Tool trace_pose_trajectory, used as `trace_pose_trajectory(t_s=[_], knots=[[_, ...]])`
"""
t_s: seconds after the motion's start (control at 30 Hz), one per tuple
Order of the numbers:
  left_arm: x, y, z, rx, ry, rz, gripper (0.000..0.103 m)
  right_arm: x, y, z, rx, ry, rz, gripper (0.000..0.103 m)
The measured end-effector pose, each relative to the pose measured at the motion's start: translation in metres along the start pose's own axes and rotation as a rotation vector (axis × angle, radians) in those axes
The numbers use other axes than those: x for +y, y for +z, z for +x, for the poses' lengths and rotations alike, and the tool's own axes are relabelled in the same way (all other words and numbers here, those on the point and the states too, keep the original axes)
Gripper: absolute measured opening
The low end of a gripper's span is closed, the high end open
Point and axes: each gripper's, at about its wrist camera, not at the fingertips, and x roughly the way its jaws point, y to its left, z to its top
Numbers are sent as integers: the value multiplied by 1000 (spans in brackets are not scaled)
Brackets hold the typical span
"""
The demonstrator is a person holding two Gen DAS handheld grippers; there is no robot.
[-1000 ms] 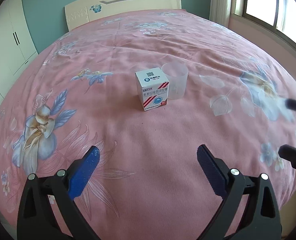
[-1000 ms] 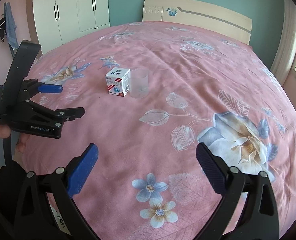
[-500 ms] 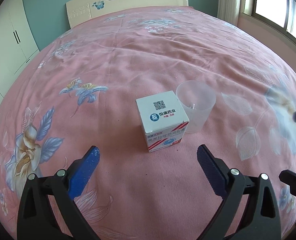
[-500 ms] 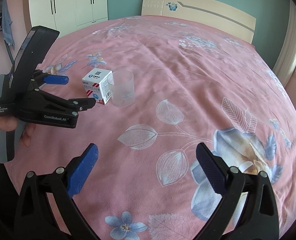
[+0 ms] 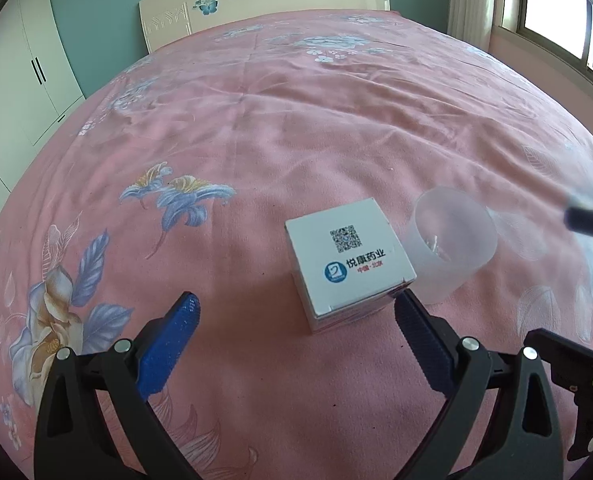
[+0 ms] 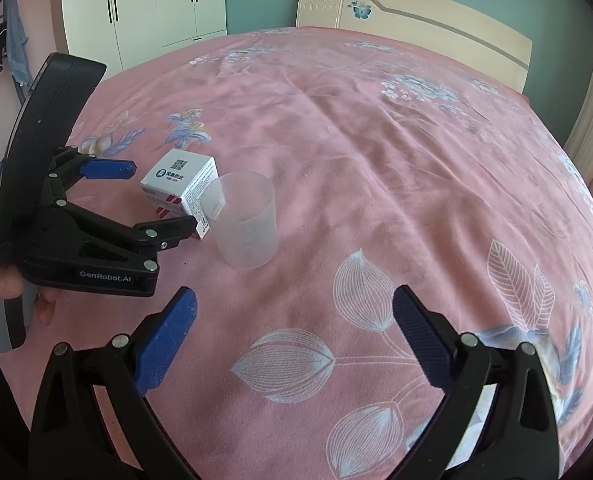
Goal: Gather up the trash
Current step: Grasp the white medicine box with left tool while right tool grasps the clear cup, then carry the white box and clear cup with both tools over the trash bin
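— Since a second ago your left gripper point(image 5: 294, 320) has come in close: the white box point(image 5: 346, 262) that sat far up the bed point(image 5: 256, 120) now fills the space just ahead of your fingers point(image 5: 168, 344).

— Where does the box lie from them?

— Slightly right of centre. Your right-side finger tip sits just beside its near right corner; the left one stands well clear. The box rests flat on the bedspread, turned corner-on to you, so its faces run skew to your pads.

— And the cup?

— The frosted plastic cup point(image 5: 452, 246) stands upright, touching or nearly touching the box's right side.

— Which hand is nearer?

— Your left, judging from the right wrist view. The right gripper point(image 6: 294, 320) hangs back, fingers spread with nothing between them. The left is spread too, unloaded. I'd nudge left a little right and twist to square up.
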Motion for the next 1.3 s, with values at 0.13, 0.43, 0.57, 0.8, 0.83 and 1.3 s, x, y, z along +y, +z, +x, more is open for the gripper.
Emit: trace_pose_trajectory(t_s=[0.13, 0.43, 0.57, 0.8, 0.83, 1.3], knots=[[7, 3, 5, 5, -5, 6, 99, 4, 14, 19, 17, 14, -14, 96], [22, 15, 18, 14, -10, -12, 99, 13, 33, 53, 61, 45, -39, 83], [30, 19, 27, 25, -37, -31, 99, 17, 35, 61, 65, 49, -50, 78], [38, 25, 35, 23, -38, -49, 99, 19, 37, 71, 85, 62, -52, 52], [37, 25, 35, 23, -48, -38, 99, 19, 38, 72, 82, 63, -54, 51], [35, 16, 29, 48, -74, 7, 45, 22, 29, 63, 92, 61, -50, 47]])
